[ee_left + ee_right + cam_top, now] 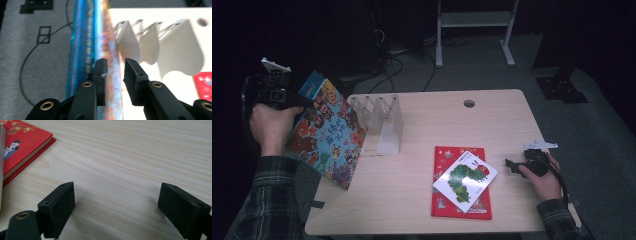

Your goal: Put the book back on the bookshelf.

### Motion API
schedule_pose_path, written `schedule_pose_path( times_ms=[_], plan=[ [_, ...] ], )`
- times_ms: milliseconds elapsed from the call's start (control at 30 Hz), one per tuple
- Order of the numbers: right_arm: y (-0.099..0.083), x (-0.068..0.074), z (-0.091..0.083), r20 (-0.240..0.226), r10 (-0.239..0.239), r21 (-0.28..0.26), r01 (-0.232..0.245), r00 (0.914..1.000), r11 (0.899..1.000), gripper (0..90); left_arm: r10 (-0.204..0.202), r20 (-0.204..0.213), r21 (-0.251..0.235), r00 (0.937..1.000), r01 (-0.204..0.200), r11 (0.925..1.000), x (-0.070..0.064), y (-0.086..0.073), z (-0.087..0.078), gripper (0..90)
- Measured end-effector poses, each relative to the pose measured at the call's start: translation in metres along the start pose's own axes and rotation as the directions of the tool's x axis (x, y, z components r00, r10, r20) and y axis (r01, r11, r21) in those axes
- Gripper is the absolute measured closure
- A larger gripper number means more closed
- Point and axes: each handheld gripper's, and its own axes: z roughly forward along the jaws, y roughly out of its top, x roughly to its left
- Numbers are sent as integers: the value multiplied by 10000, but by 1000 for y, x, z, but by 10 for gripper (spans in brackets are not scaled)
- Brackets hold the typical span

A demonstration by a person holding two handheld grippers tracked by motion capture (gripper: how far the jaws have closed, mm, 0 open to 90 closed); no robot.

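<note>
Blue and bright, the big picture book (328,132) is up in the air at the counter's edge, tipped on a slant, with the left gripper (115,65) at its top edge. Its fingers (101,72) sit on both sides of the book, but a small gap shows by one of them — I cannot tell if they pinch it tight.

Just past those fingers stands the white book rack (382,120), with no book in it yet. So I think the job has only begun. Two more books wait flat: a small caterpillar book (465,180) on top of a red book (23,147).

The right gripper (116,206) rests low on the counter (422,200), fingers spread wide, nothing between them — the red book lies off to one side.

The counter is pale wood. Behind it the room is dark, with grey carpet (472,75) and black cables (394,67).
</note>
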Motion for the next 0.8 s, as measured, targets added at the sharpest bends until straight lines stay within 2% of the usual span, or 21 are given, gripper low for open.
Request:
schedule_pose_path(
  times_ms=[33, 100, 133, 267, 400, 533, 800],
  plan=[
    [0, 0, 0, 2, 1, -1, -1, 10000, 10000, 130, 52, -41, -12, 10000, -52, 10000, -1, 0, -2, 724],
    [0, 0, 0, 1, 2, 0, -2, 10000, 10000, 130, 59, 348, -74, 9994, -57, 10000, -3, 1, -3, 755],
    [0, 0, 0, 2, 2, 2, -2, 10000, 10000, 130, 161, 343, 8, 9993, -161, 9999, -5, 1, -3, 771],
    [0, 0, 0, -1, 5, 0, -5, 10000, 10000, 130, 436, 783, 242, 9960, -456, 9987, -14, 1, 0, 896],
    [0, 0, 0, -2, 7, -6, -7, 10000, 10000, 130, 572, 1138, 712, 9919, -656, 9953, -23, 1, 8, 900],
    [0, 0, 0, -12, -2, -1, 2, 10000, 10000, 130, 783, 1303, 782, 9884, -890, 9930, -31, 0, 13, 900],
    [0, 0, 0, -17, -9, -1, 9, 10000, 10000, 130, 1344, 1681, 902, 9766, -1509, 9844, -49, -8, 25, 900]
  ],
)
